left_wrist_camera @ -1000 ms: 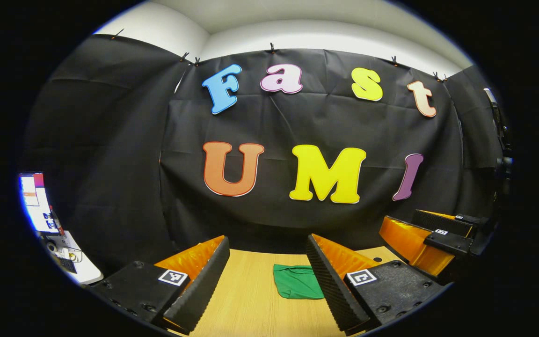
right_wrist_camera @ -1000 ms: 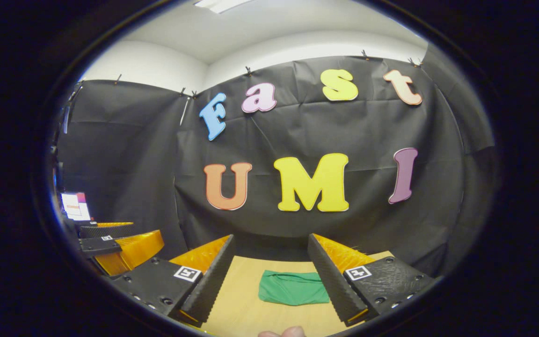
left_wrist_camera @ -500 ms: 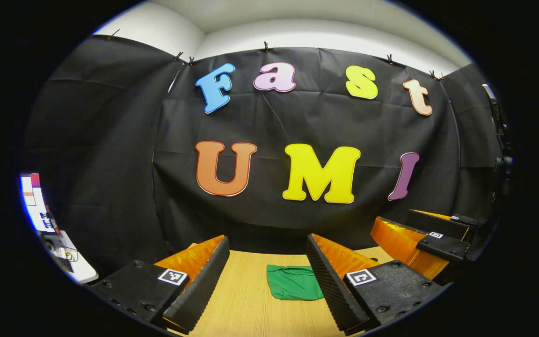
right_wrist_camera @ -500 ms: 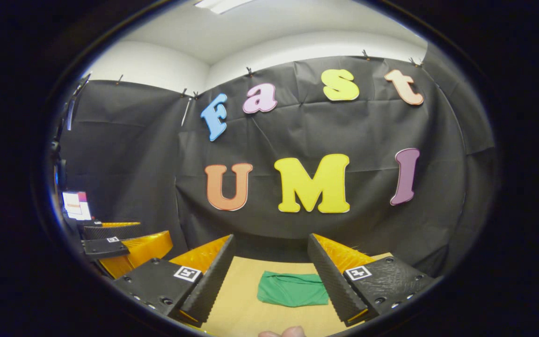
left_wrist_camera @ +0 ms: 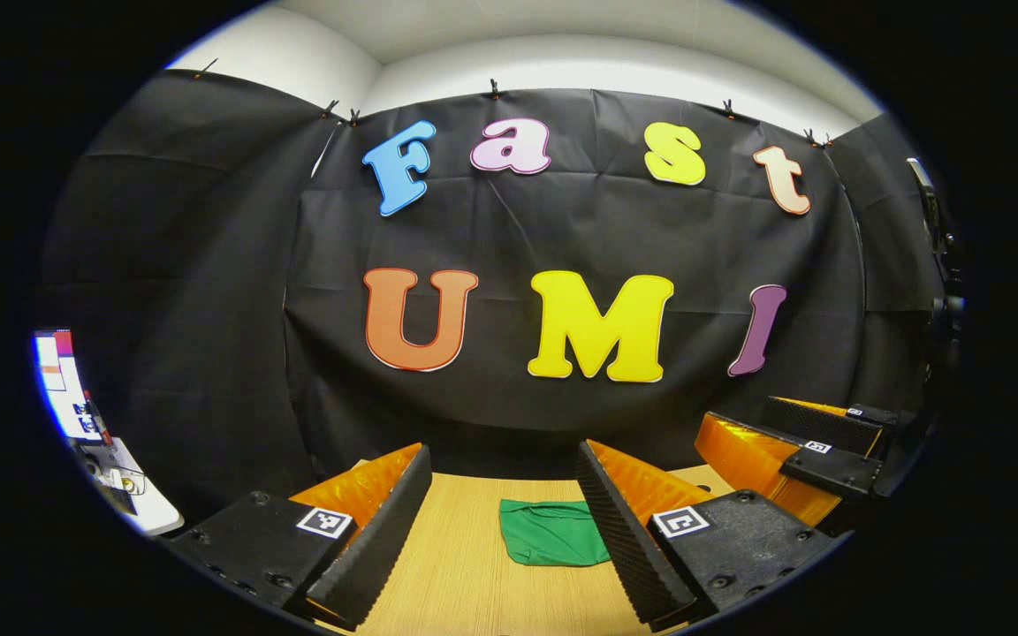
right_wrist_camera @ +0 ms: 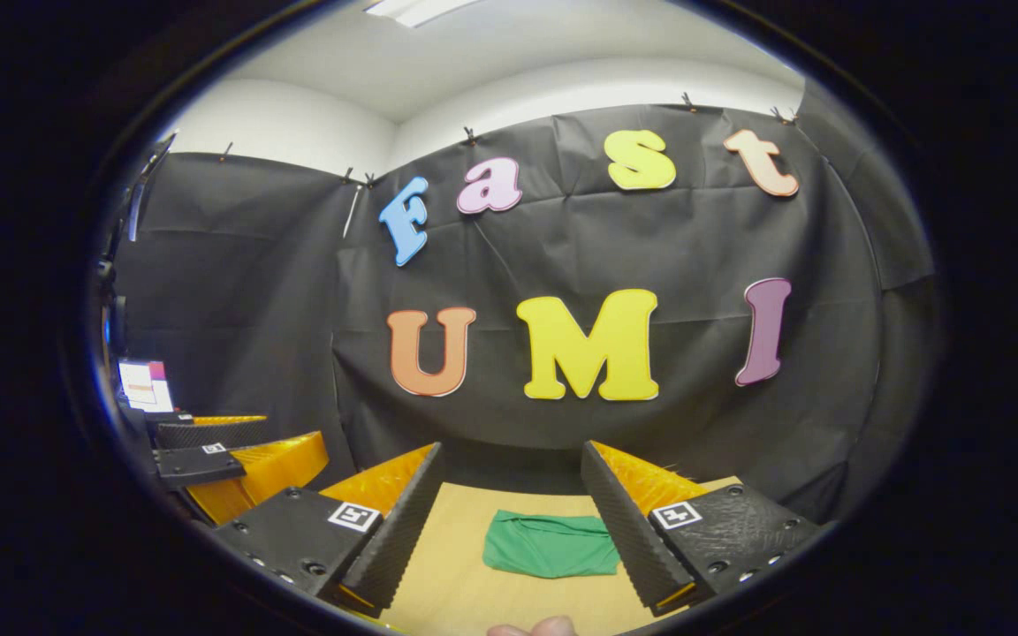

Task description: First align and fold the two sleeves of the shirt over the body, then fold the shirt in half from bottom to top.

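A green shirt (left_wrist_camera: 551, 533) lies folded into a small flat bundle on the wooden table (left_wrist_camera: 465, 565), beyond my fingers. In the left gripper view my left gripper (left_wrist_camera: 502, 459) is open and held above the table with nothing between its fingers. The right gripper view shows the same shirt (right_wrist_camera: 550, 545) lying past my right gripper (right_wrist_camera: 511, 455), which is open too and holds nothing. The right gripper (left_wrist_camera: 792, 442) also appears at the right edge of the left gripper view, and the left gripper (right_wrist_camera: 226, 450) at the left edge of the right gripper view.
The black cloth wall (left_wrist_camera: 562, 247) rises just behind the table's far edge. A lit screen (left_wrist_camera: 63, 384) and a white desk (left_wrist_camera: 133, 495) with small items stand at the far left. A fingertip (right_wrist_camera: 534, 628) pokes in at the bottom of the right gripper view.
The left gripper's view has drifted a little, so the shirt sits slightly further left in it. The right gripper has barely moved. Both grippers stay open.
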Demonstrator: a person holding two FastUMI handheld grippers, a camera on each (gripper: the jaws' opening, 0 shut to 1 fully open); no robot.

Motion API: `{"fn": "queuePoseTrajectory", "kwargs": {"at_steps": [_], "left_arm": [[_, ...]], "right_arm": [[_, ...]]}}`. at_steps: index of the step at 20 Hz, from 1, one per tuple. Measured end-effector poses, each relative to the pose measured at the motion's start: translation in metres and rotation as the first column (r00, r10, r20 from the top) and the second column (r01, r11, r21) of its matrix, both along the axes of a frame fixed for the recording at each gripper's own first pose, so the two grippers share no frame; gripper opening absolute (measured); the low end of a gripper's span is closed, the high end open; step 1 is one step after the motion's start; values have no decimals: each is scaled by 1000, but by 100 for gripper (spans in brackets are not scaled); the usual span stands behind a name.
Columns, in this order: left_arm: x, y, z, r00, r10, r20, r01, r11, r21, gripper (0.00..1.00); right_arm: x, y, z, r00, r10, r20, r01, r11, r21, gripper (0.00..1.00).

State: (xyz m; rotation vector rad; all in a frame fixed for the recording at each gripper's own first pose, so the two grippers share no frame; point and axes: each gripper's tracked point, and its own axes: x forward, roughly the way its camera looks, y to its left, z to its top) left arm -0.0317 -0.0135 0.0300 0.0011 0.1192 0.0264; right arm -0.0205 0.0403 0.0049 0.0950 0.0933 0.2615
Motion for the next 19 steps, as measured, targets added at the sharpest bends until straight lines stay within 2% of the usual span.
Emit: {"fn": "queuePoseTrajectory", "kwargs": {"at_steps": [7,8,9,10,19], "left_arm": [[4,-4,-2,1000,2,5,-1,1000,-17,100],[5,-6,-3,1000,-2,2,2,1000,-16,100],[6,-8,-3,1000,-5,3,5,1000,-12,100],[5,-11,-1,1000,-11,6,11,1000,-10,100],[11,-24,1,999,-45,21,45,999,3,100]], "right_arm": [[-5,-8,3,1000,-25,13,25,1000,16,96],[-5,-11,1,999,-31,15,30,1000,7,91],[-6,-11,-2,999,-33,10,33,999,3,91],[-6,-11,-2,1000,-30,6,30,1000,3,96],[-1,-21,-3,998,-58,-3,58,998,8,96]]}}
